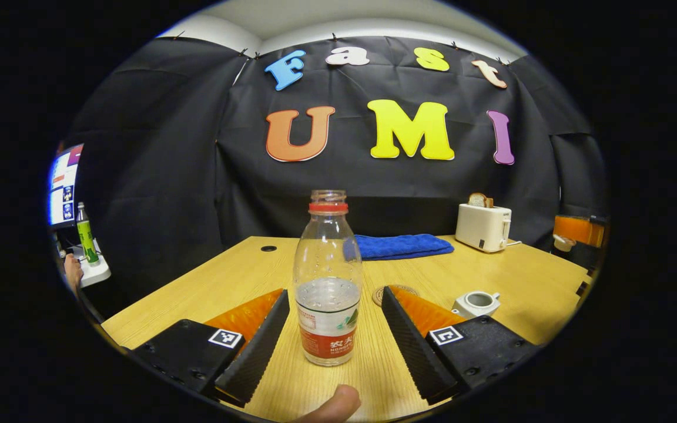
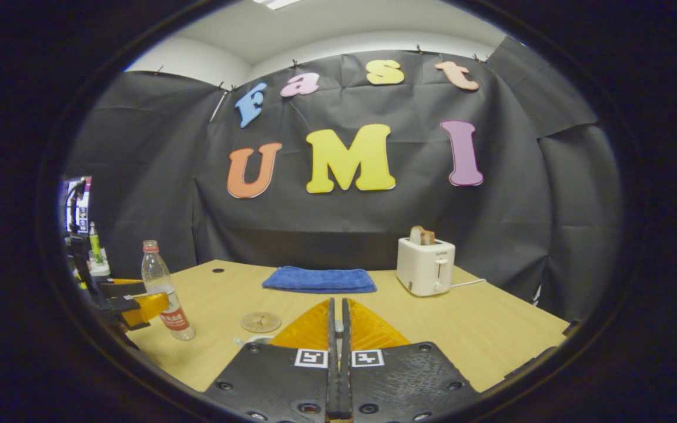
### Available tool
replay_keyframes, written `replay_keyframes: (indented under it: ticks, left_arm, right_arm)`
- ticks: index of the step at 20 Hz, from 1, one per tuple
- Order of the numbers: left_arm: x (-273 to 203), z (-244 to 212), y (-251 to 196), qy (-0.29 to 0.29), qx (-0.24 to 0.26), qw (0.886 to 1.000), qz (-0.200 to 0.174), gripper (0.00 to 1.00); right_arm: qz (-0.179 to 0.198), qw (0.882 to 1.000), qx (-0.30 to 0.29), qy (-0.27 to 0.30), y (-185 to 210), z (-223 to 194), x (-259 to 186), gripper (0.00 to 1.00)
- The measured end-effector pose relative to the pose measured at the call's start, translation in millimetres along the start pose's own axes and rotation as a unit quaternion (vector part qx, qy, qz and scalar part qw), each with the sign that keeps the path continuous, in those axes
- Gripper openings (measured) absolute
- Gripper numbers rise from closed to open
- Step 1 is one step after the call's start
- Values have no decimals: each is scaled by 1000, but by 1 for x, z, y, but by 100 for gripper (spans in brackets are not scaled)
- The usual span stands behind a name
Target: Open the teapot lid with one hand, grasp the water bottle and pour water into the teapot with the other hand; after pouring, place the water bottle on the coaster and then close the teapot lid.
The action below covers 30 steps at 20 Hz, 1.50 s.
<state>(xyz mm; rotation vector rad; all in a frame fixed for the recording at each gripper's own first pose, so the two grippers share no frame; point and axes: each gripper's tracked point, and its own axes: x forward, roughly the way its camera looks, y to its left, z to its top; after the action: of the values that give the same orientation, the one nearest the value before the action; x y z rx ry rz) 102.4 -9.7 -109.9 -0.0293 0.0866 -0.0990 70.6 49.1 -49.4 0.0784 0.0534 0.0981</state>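
A clear water bottle (image 1: 327, 282) with a red neck ring and no cap stands on the wooden table (image 1: 244, 276), about a third full. My left gripper (image 1: 334, 291) is open, one finger on each side of the bottle, neither touching it. To the right sits the white teapot (image 1: 476, 304) with its top open. A round coaster (image 1: 394, 292) lies behind the bottle, partly hidden by a finger. At the far right a small white lid (image 1: 562, 242) hangs at the other gripper's tip. My right gripper (image 2: 337, 305) is shut. The bottle (image 2: 165, 294), left gripper (image 2: 133, 305) and coaster (image 2: 261, 321) appear at its left.
A folded blue towel (image 1: 403, 245) lies at the back of the table and a white toaster (image 1: 483, 226) with bread stands at the back right. A thumb (image 1: 332, 405) rests at the near edge. A monitor (image 1: 62, 185) and a green bottle (image 1: 86, 235) stand off the table's left.
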Motion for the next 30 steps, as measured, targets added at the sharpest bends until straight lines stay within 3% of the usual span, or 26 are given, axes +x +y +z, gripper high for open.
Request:
replay_keyframes:
  ticks: [6,9,13,15,16,17,20,25,30]
  left_arm:
    - [20,-15,2,-20,-5,1000,-12,97]
    - [23,-13,1,-34,22,999,-14,79]
    - [21,-12,3,-21,13,1000,-4,76]
    - [17,-9,5,-8,33,999,10,76]
    - [14,-8,6,-1,48,999,18,82]
    - [13,-6,7,5,65,998,25,76]
    - [10,-4,3,24,122,992,35,75]
    - [6,1,-11,34,227,973,32,74]
    - [1,5,-14,46,362,929,54,74]
  right_arm:
    - [-1,1000,-10,-9,-1,2,-1,0]
    - [0,1000,-11,-8,-2,2,-1,0]
    - [-3,1000,-15,-7,-6,3,-2,0]
    - [-7,1000,-21,-6,-10,4,0,0]
    - [-5,1000,-25,-3,-10,3,0,0]
    - [-5,1000,-27,-2,-11,2,0,0]
    - [-7,999,-34,0,-16,3,0,0]
    - [-11,999,-37,-1,-24,5,0,0]
    - [-17,999,-41,-13,-32,13,0,0]
